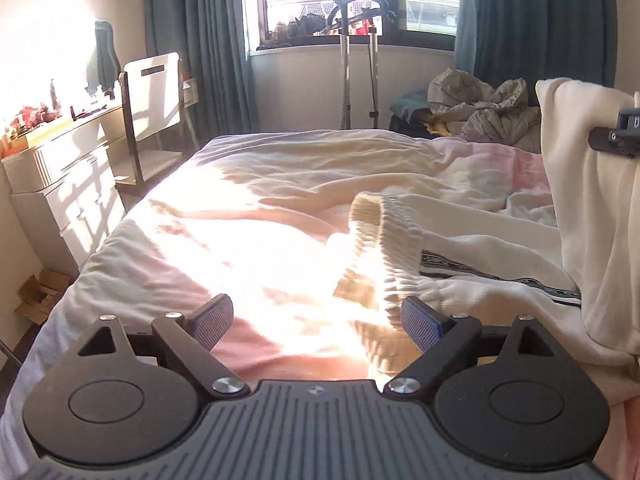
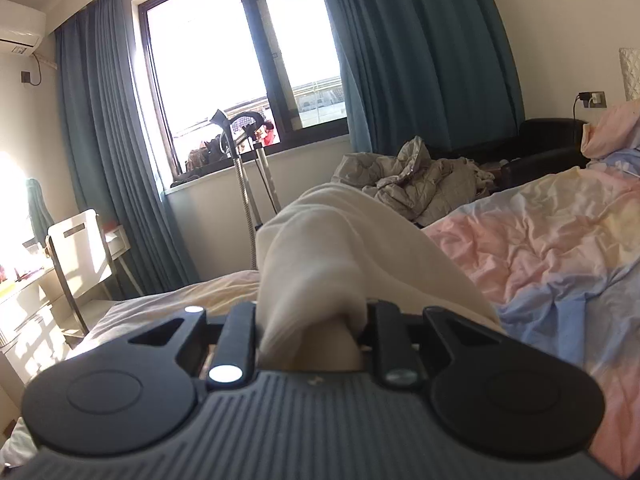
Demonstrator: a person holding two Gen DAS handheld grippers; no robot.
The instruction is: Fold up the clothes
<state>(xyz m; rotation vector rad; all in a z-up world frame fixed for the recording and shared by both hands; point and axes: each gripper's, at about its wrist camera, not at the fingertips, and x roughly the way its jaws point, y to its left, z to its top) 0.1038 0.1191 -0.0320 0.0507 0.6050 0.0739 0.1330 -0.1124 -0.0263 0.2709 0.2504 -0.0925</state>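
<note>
A cream sweatshirt (image 1: 472, 256) with a ribbed cuff (image 1: 384, 232) and a dark printed stripe lies on the bed's pink sheet (image 1: 208, 240). My left gripper (image 1: 316, 322) hovers open just above the sheet, the ribbed cuff close beyond its right pad (image 1: 420, 326), nothing between its jaws. At the right edge of the left wrist view, part of the sweatshirt hangs lifted, and a black piece of the right gripper (image 1: 616, 136) shows there. In the right wrist view my right gripper (image 2: 312, 316) is shut on a bunched fold of the cream sweatshirt (image 2: 328, 248), held up over the bed.
A white dresser (image 1: 68, 168) and chair (image 1: 152, 96) stand left of the bed. A garment steamer stand (image 1: 352, 60) is by the window with teal curtains (image 2: 420, 60). A crumpled grey quilt (image 2: 416, 180) lies beyond the bed; a pastel duvet (image 2: 560, 232) covers its right side.
</note>
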